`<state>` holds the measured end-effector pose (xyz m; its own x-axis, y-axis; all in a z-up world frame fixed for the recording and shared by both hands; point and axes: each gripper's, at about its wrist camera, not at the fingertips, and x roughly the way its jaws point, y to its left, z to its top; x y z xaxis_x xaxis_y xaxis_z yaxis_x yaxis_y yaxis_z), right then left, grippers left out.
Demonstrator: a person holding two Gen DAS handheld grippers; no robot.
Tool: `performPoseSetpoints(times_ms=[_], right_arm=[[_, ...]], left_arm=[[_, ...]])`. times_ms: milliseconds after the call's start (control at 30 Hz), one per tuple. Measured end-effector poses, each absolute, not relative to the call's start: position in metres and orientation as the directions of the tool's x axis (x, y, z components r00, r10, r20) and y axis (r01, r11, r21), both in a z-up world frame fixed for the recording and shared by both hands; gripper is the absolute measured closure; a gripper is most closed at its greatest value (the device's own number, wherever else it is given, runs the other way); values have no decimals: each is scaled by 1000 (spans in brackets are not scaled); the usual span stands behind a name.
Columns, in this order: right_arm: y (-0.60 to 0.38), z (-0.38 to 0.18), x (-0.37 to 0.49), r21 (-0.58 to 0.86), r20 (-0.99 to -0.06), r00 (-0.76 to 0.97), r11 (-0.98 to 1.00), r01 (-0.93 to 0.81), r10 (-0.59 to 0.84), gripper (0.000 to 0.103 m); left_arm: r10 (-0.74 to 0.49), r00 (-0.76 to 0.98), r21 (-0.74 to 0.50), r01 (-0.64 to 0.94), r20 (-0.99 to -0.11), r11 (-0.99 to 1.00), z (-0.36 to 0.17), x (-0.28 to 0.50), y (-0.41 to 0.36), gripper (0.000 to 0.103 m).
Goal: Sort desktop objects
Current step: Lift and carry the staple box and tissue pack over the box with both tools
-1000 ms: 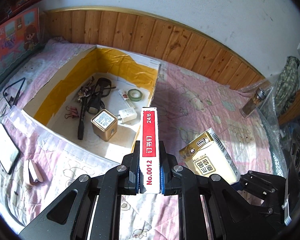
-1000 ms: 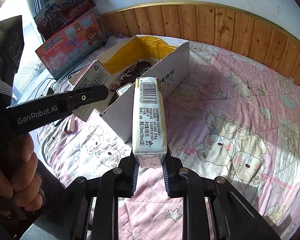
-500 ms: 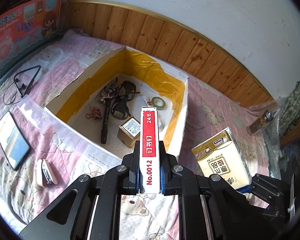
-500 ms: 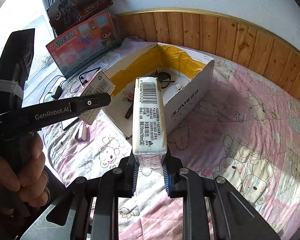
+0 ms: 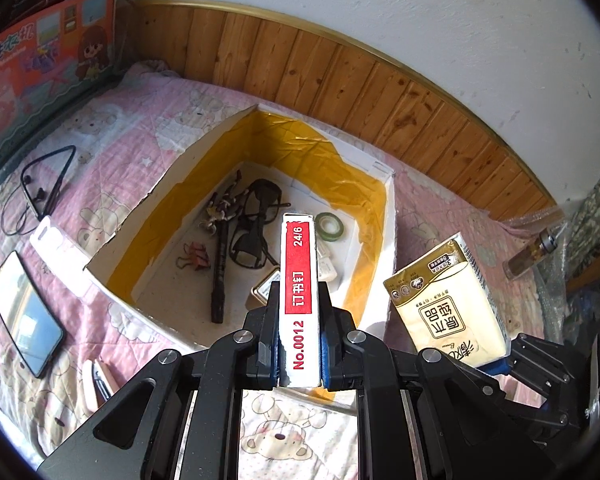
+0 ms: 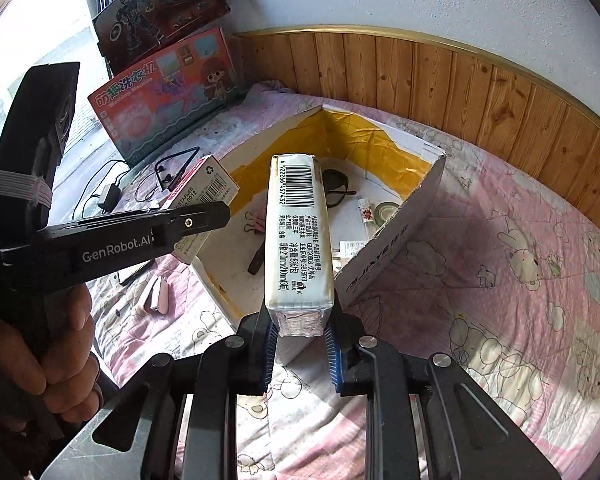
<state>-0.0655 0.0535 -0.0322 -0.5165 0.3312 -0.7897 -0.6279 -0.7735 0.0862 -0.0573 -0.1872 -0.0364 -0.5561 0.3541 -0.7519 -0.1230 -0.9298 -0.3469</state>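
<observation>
Staples box (image 5: 299, 292), red and white, sits clamped upright in the left gripper (image 5: 299, 354) above the near edge of an open cardboard box (image 5: 382, 216) on a pink bed (image 5: 112, 140). The right gripper (image 6: 300, 338) is closed on a tissue pack (image 6: 299, 236), held over the same box. Inside lie sunglasses (image 5: 256, 220), a tape roll (image 5: 330, 225) and binder clips (image 5: 194, 259); a phone (image 5: 26, 314) rests outside.

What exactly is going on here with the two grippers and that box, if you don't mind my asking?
A person is sorting desk clutter into an open cardboard box on a pink bedspread. The left gripper holds a staples box above the box; the right gripper holds a tissue pack beside it. Sunglasses, a tape roll and binder clips already lie inside. A phone remains outside.
</observation>
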Motion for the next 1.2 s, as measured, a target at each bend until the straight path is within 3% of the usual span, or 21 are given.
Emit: performPoseSetpoints(times_ms=[1200], right_arm=[[148, -57, -162, -5, -849, -409, -780, -626, 334, 80]], left_arm=[[346, -421, -318, -136, -839, -938, -84, -116, -158, 89]])
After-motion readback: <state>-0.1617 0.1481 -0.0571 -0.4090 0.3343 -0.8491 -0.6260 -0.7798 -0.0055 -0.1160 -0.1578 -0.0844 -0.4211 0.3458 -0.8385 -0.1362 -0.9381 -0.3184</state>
